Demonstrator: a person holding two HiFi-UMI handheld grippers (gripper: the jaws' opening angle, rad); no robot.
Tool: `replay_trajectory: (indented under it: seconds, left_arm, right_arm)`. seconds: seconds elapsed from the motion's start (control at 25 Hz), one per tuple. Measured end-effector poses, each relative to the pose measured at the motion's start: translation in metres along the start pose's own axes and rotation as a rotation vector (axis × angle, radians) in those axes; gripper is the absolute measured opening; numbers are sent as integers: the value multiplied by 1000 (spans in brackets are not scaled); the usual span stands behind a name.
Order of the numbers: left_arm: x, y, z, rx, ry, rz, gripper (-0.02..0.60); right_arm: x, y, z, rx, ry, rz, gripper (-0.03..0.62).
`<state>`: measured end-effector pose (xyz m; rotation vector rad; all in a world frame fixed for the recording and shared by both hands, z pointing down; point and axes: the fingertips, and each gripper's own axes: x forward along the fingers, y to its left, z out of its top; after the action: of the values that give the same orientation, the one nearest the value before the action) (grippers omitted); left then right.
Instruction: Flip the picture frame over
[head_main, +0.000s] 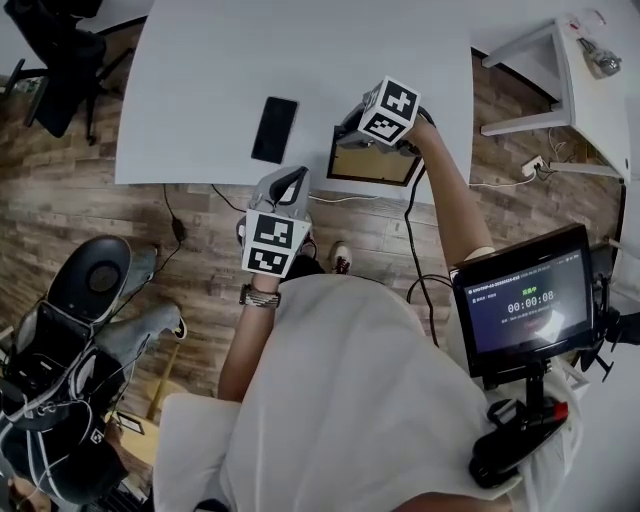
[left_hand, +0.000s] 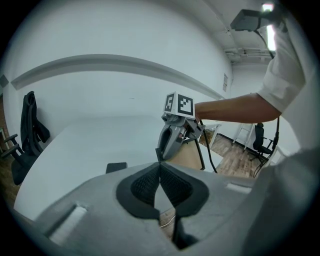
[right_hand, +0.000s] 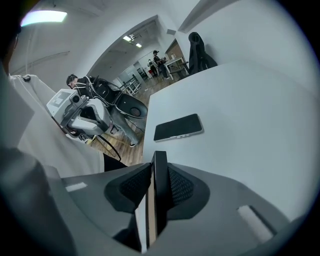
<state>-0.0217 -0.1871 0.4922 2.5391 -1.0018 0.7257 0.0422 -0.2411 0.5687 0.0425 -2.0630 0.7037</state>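
White tabletop (head_main: 220, 90) is lying open past the phone (head_main: 274, 129); at its near edge, right gripper (right_hand: 158, 172) jaws are clamping the picture frame (head_main: 375, 167); left gripper (left_hand: 159, 175) jaws are pressing together, empty.

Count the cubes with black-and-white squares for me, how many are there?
2. The first cube sits on the left gripper, before the table's near edge. The second cube sits on the right gripper, which grips the picture frame. None seems hidden.
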Motion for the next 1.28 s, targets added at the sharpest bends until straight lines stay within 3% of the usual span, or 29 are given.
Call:
replay_trajectory:
  seconds: [0.28,0.68,1.28]
  left_arm:
    - [17,24,-27,-21,32,-24,6]
    - [5,25,-37,-36,60,-20,6]
    - [-6,20,-50,-47,92,-10,6]
  right_arm:
    - [32,-32,4,47,-32,12,112]
    - [44,-29,-2,63,-66,92,131]
    - [59,-40,-8,36,-36,-1,184]
